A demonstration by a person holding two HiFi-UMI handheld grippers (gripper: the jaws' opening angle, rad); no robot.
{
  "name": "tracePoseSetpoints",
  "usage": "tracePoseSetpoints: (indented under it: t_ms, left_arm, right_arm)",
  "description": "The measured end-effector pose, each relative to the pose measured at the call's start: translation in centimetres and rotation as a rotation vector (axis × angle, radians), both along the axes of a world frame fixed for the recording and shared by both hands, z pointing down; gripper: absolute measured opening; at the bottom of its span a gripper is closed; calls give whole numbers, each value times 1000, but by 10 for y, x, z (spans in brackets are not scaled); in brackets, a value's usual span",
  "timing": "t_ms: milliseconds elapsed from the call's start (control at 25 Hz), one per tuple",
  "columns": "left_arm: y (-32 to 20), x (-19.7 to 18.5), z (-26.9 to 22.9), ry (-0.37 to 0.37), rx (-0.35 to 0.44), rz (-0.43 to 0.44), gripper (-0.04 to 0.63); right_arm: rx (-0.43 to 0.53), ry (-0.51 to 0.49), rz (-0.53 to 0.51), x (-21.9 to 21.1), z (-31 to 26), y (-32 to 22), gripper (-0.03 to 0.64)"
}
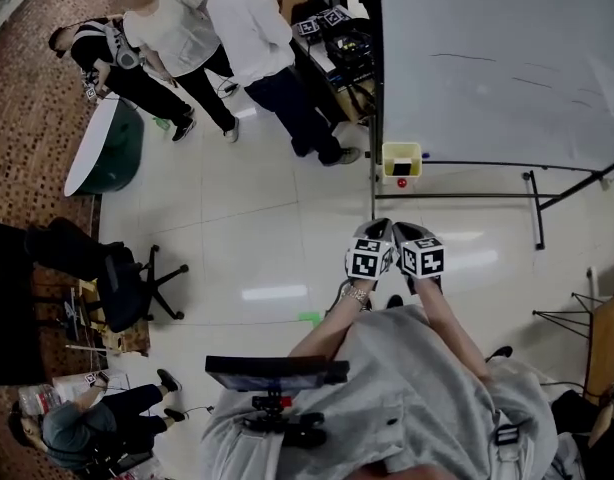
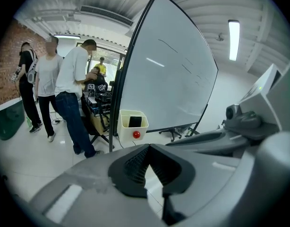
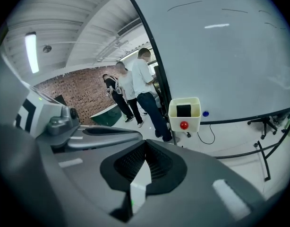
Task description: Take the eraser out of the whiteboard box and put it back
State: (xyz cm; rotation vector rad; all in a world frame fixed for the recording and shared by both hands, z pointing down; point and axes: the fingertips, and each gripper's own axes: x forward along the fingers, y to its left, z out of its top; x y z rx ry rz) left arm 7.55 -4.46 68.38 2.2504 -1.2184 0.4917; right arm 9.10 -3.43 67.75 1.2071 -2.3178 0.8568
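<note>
A pale yellow box (image 1: 401,156) hangs at the lower left corner of the whiteboard (image 1: 497,58), with a red knob (image 1: 402,182) on its front. The black eraser (image 3: 183,110) stands inside the box (image 3: 195,121); the left gripper view also shows the eraser (image 2: 134,121) in the box (image 2: 124,126). My left gripper (image 1: 378,228) and right gripper (image 1: 406,231) are side by side, well short of the box and pointing toward it. The left gripper (image 2: 148,148) is shut and holds nothing. The right gripper (image 3: 146,143) is likewise shut and holds nothing.
Several people (image 1: 252,38) stand at the back left beside a cart of equipment (image 1: 337,43). The whiteboard's stand legs (image 1: 535,213) run along the floor to the right. An office chair (image 1: 127,283) and a round table (image 1: 105,148) are at the left.
</note>
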Motion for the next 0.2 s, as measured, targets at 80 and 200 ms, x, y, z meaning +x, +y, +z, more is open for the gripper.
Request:
tracePoseSetpoints:
  t_ms: [80,200]
  left_arm:
    - [-1,-1,-1,2,4,2,3]
    - [-3,-6,-1,4,5,0,3]
  right_arm:
    - [2,-6,0,-1,-1,-2,3]
    - [3,-6,-1,-6,-2,-3,3]
